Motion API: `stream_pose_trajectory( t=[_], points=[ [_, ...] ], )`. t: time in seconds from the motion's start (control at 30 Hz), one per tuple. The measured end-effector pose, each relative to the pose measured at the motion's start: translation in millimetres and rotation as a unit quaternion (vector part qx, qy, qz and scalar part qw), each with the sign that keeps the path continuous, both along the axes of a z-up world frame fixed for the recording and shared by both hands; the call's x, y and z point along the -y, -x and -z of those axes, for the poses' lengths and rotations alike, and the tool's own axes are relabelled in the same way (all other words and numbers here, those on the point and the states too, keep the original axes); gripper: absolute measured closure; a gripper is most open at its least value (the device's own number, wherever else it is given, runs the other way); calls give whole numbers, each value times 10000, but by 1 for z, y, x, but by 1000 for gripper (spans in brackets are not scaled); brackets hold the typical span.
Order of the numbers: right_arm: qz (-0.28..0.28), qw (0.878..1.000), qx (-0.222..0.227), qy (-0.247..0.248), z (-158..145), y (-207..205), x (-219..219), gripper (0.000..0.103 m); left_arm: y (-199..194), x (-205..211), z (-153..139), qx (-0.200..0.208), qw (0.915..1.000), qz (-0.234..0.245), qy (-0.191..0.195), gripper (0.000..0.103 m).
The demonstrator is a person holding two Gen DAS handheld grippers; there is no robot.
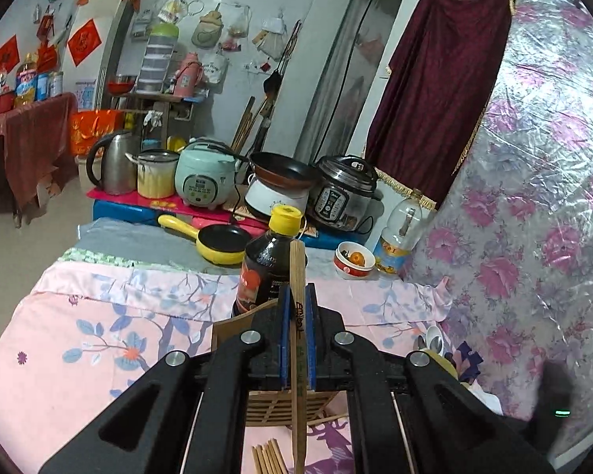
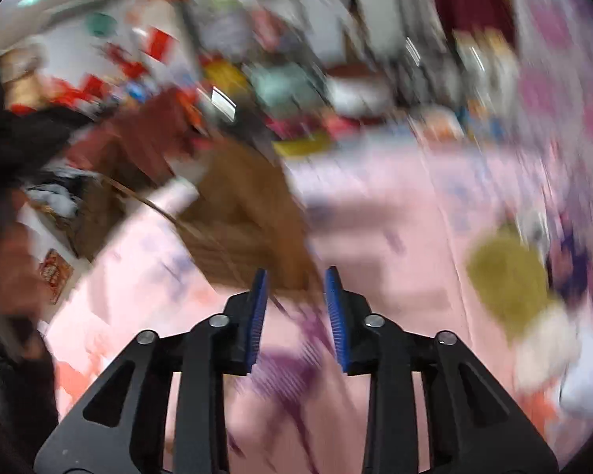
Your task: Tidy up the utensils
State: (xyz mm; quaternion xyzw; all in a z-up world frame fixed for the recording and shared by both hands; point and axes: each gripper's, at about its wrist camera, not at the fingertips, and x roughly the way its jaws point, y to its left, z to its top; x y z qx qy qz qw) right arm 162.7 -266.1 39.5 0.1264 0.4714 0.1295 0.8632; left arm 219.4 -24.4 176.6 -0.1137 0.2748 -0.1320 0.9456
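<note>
Gripping a wooden utensil (image 1: 297, 316), the left gripper (image 1: 297, 296) holds it upright between closed blue pads.

Its stick-like handle rises in front of a dark sauce bottle (image 1: 265, 272), above a slatted wooden holder (image 1: 280, 407); loose chopsticks (image 1: 269, 456) lie on the pink cloth (image 1: 79, 355) below. Right gripper (image 2: 296, 280) hangs open and empty over the cloth; that view is badly blurred, showing only a brown shape (image 2: 249, 229) ahead.

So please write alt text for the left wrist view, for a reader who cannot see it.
The left hand-held gripper is shut on a flat wooden utensil, above a wooden holder on a pink floral cloth. More chopsticks lie below; a dark sauce bottle stands just behind.
</note>
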Motion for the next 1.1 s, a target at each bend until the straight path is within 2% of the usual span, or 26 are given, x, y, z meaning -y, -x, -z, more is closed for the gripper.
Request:
stream_pose_trajectory(
  t=[0.07,0.1,0.13,0.27,0.4,0.5,0.57,0.63,0.67,0.73,0.8,0.9,0.97,1.07,1.1],
  points=[
    [408,9958,-777,-277,34,-11,25,68,2,1,1,31,10000,5,-29,96],
    [663,9888,-1240,-506,55,-20,40,68,5,-2,2,32,10000,4,-29,96],
    [811,9835,-1480,-651,67,-27,49,68,6,-1,2,20,10000,4,-27,96],
    [1519,9597,-2084,-1113,105,-60,71,66,12,-5,6,14,10000,2,-87,96],
    [1936,9449,-2418,-1062,136,-94,67,59,13,-6,7,22,9998,-28,-210,96],
    [2069,9523,-2167,-576,141,-119,53,61,10,-8,9,18,9995,-106,-311,96],
    [1988,9597,-1987,31,140,-126,40,80,5,-10,11,-20,9992,-164,-355,96],
    [1728,9677,-1794,401,138,-130,29,87,-1,-12,14,-63,9990,-204,-390,96],
    [1654,9701,-1744,336,139,-129,29,92,-4,-13,15,-81,9989,-212,-401,96],
    [1591,9743,-1596,-26,134,-125,38,95,-10,-13,16,-101,9989,-219,-413,96],
    [1547,9801,-1228,-201,116,-118,44,96,-15,-14,16,-75,9990,-220,-379,96],
    [1408,9898,-146,-181,54,-98,41,97,-23,-14,14,-20,9993,-217,-308,96],
    [1306,9897,552,-193,15,-85,37,97,-27,-16,11,69,9995,-247,-210,96],
    [1262,9799,1512,-313,-34,-62,29,97,-31,-20,9,139,9995,-295,-29,96],
    [1283,9707,2003,-337,-52,-52,23,97,-31,-22,9,166,9994,-303,38,96]
  ],
)
